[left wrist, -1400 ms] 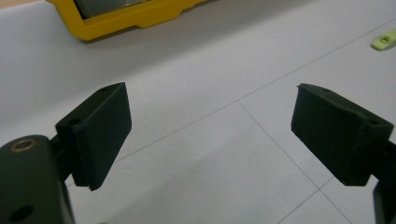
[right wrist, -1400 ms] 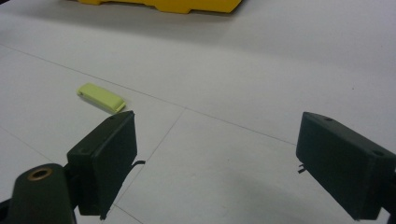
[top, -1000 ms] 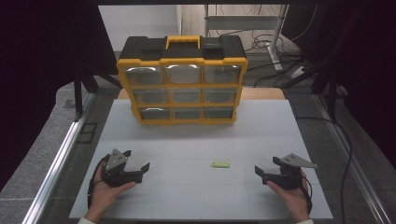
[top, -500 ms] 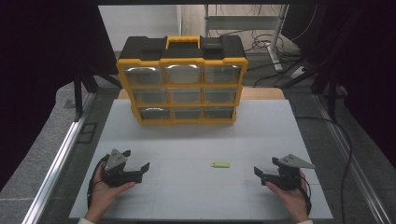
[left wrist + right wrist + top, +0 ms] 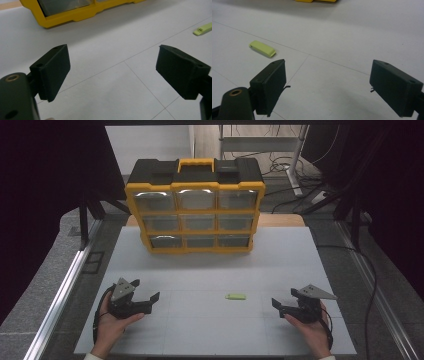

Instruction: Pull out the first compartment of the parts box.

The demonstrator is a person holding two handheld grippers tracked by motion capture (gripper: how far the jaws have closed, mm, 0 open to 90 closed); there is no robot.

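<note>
A small lime-green flat stick point(image 5: 235, 296) lies on the white table point(image 5: 210, 270) between my two grippers, also visible as the green stick point(image 5: 262, 48) and at the edge as the green stick point(image 5: 203, 29). My left gripper point(image 5: 150, 300) rests at the near left, held by a hand, open with nothing between its jaws point(image 5: 113, 72). My right gripper point(image 5: 278, 306) rests at the near right, open and empty point(image 5: 329, 85), the stick lying a short way to its left.
A yellow and black organizer case point(image 5: 195, 205) with clear drawers stands upright at the back centre of the table; its yellow base point(image 5: 75, 15) shows ahead of the left gripper. Cables point(image 5: 370, 270) trail on the floor at the right.
</note>
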